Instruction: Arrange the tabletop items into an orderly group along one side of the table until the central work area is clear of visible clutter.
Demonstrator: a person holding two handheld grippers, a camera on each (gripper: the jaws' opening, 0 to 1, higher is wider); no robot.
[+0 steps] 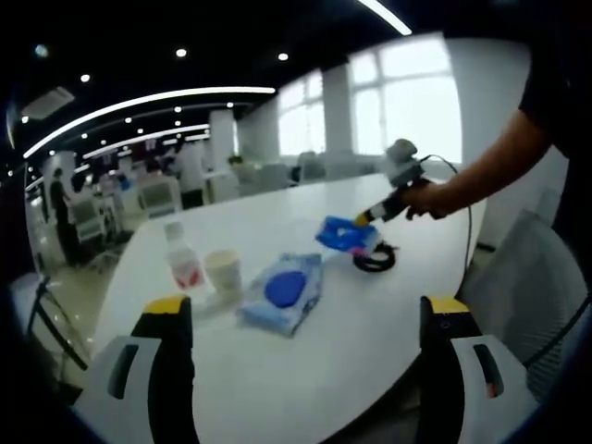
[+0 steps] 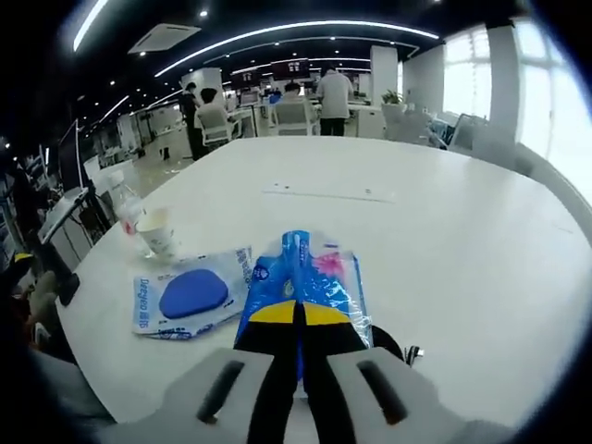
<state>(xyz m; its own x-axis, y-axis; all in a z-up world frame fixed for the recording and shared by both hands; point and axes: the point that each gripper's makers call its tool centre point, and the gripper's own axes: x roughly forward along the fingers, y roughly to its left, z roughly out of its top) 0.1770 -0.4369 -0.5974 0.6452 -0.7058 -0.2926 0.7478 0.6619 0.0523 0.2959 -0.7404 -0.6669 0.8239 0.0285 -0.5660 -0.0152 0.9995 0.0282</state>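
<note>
My right gripper (image 2: 298, 315) is shut on the near edge of a blue plastic packet (image 2: 303, 275). Seen from the left gripper view, a hand holds that right gripper (image 1: 363, 220) and the blue packet (image 1: 346, 236) hangs just over a black cable coil (image 1: 376, 260). A pale blue wipes pack (image 1: 282, 291) with a dark blue oval lid lies flat beside a paper cup (image 1: 223, 271) and a small bottle (image 1: 183, 262). My left gripper (image 1: 307, 310) stands open near the table's edge, holding nothing. The wipes pack (image 2: 190, 296), cup (image 2: 157, 232) and bottle (image 2: 125, 209) sit left of the packet.
The white table (image 2: 444, 240) is round-edged and broad. A thin white strip (image 2: 328, 191) lies flat further out on it. A grey chair (image 1: 527, 277) stands by the table on the right. Desks, chairs and people fill the office behind.
</note>
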